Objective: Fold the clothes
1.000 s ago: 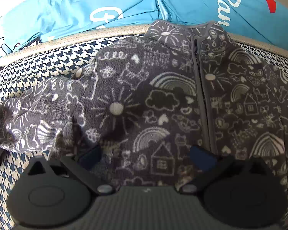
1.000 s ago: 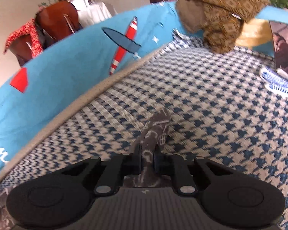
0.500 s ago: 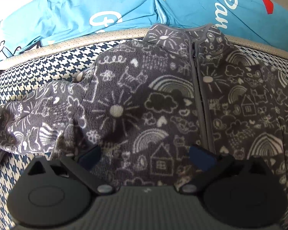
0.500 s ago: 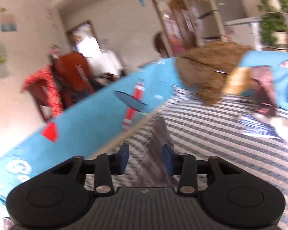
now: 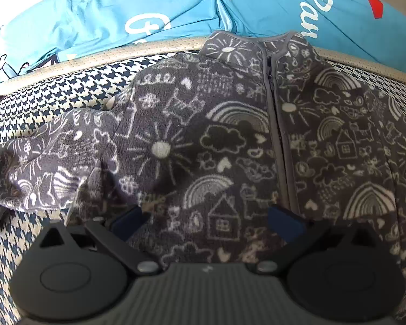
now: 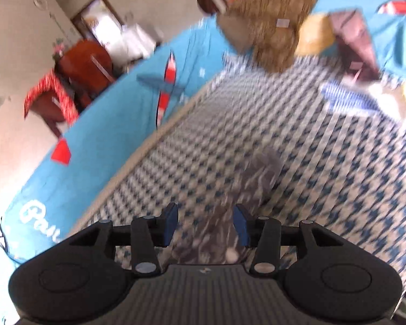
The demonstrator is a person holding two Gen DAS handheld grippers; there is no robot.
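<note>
Across a houndstooth-covered bed, edged by a beige border and blue printed cushions, a grey fleece jacket with white doodles lies spread front up, zip closed, collar toward the cushions. One sleeve trails off to the left in the left wrist view, its cuff bunched.

Over the jacket's lower hem, the left tool stands wide open, its blue pads apart and nothing pinched between them.

The right wrist view is smeared by motion. The right tool is opening, with the jacket's other sleeve lying loose on the bed between and beyond the pads; the pads do not press on it. Farther back sit a brown garment, a striped cloth, a reddish chair and a doorway, all too blurred for detail.
</note>
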